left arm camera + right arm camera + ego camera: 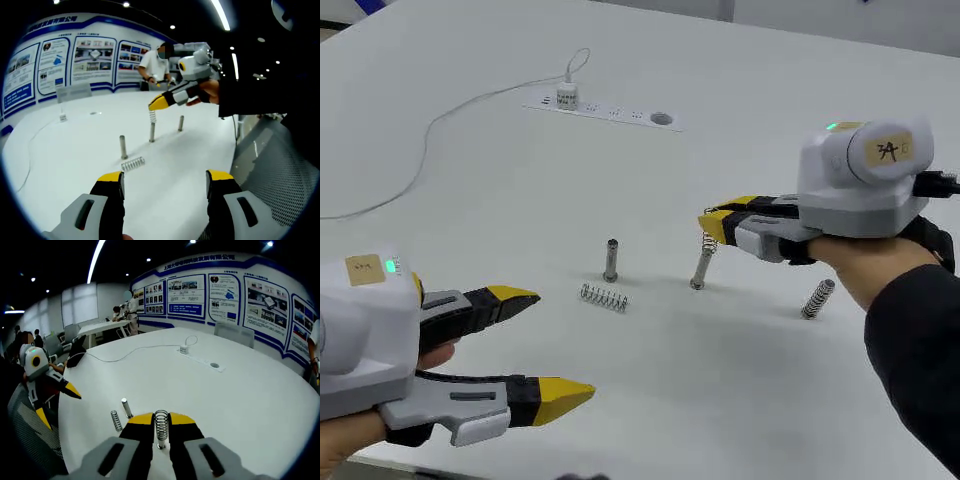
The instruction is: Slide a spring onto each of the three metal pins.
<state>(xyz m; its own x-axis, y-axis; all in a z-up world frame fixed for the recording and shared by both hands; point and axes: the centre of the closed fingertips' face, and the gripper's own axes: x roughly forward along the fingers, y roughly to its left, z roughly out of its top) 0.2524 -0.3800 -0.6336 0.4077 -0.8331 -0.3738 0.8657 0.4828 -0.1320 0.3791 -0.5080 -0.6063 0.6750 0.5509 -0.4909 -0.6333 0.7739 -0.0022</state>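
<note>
Head view: right gripper (712,224) is clamping a spring (709,243) onto a pin (700,268), left gripper (563,344) is gaping empty; sideways push risks toppling it.

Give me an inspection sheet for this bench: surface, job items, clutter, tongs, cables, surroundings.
Surface: white table, socket strip set into its far side.
Job's things: bare pin upright; loose spring lying beside it; held spring at the top of the middle pin; far-right spring standing, apparently on its pin.
Clutter: nothing seen.
Grippers: left tongs open, holding nothing; right tongs shut on the held spring.
Cables: white cable runs from a plug in the strip.
Surroundings: display boards, people behind.
</note>
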